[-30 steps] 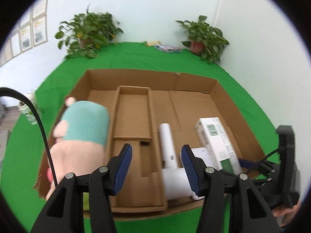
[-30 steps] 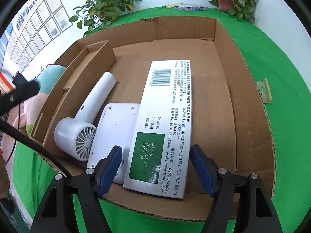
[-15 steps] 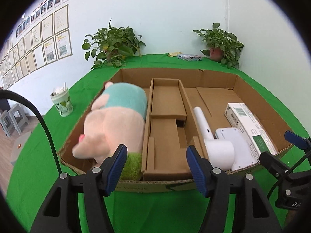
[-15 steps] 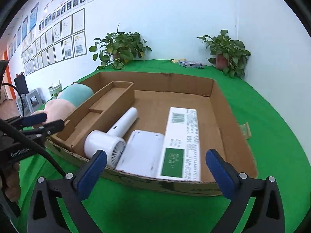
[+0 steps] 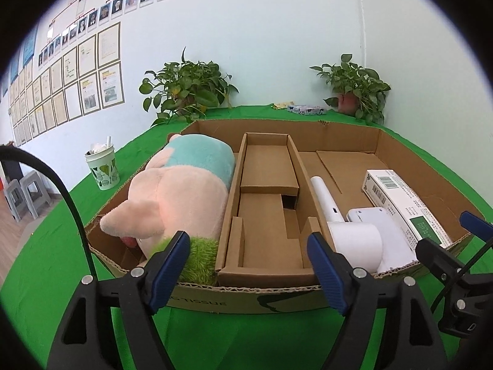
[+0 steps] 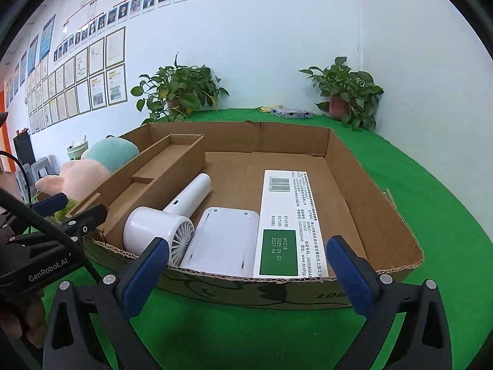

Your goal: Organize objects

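Observation:
An open cardboard box (image 5: 277,299) (image 6: 246,289) lies on green cloth. Inside from left to right are a pink and teal plush toy (image 5: 178,191) (image 6: 101,157), a cardboard insert (image 5: 268,215), a white hand fan (image 5: 354,240) (image 6: 160,228), a flat white device (image 6: 225,240) and a white carton with a barcode (image 5: 403,203) (image 6: 286,222). My left gripper (image 5: 246,240) hovers before the near wall, facing the insert. Its jaws are opening and nothing is between them. My right gripper (image 6: 248,243) stands wide open before the same wall, facing the device and carton, holding nothing.
Two potted plants (image 5: 188,92) (image 5: 354,89) and a small packet (image 5: 305,109) sit at the table's back edge. A paper cup (image 5: 103,166) stands left of the box. Grey stools (image 5: 24,194) are on the floor at far left. Green cloth surrounds the box.
Both grippers drew back from over the box to in front of its near wall and tipped up. Both pairs of jaws spread wider. The white carton no longer sits between the right fingers.

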Action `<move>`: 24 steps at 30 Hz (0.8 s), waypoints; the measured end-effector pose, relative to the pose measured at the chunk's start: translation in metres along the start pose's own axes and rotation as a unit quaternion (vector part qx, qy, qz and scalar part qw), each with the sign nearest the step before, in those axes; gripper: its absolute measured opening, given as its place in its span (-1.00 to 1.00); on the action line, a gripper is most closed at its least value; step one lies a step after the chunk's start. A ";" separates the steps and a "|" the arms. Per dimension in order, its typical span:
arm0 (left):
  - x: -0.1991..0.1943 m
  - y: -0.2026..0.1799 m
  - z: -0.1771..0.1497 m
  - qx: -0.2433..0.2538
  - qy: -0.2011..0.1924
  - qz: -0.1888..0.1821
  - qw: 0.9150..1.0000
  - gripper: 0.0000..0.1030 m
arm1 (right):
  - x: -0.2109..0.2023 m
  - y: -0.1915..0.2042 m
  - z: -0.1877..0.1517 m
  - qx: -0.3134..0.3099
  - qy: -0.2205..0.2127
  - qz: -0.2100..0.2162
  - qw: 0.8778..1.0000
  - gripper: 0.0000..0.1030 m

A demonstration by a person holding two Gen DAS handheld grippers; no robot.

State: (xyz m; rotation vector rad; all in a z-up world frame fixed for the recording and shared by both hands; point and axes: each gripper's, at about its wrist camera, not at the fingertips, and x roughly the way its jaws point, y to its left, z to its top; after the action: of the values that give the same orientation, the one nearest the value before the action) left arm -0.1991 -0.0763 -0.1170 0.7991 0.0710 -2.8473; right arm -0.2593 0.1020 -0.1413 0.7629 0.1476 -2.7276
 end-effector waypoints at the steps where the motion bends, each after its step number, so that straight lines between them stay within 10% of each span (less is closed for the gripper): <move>1: 0.000 0.000 0.000 -0.001 0.000 -0.001 1.000 0.53 | 0.000 0.000 0.000 0.000 0.000 0.000 1.000 0.99; 24: -0.005 0.001 -0.001 -0.002 0.003 0.012 1.000 0.70 | 0.000 0.001 0.000 0.000 -0.001 0.001 1.000 0.99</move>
State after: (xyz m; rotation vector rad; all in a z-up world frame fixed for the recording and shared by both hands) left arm -0.1943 -0.0769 -0.1155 0.8034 0.0687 -2.8205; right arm -0.2589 0.1010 -0.1408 0.7608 0.1459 -2.7268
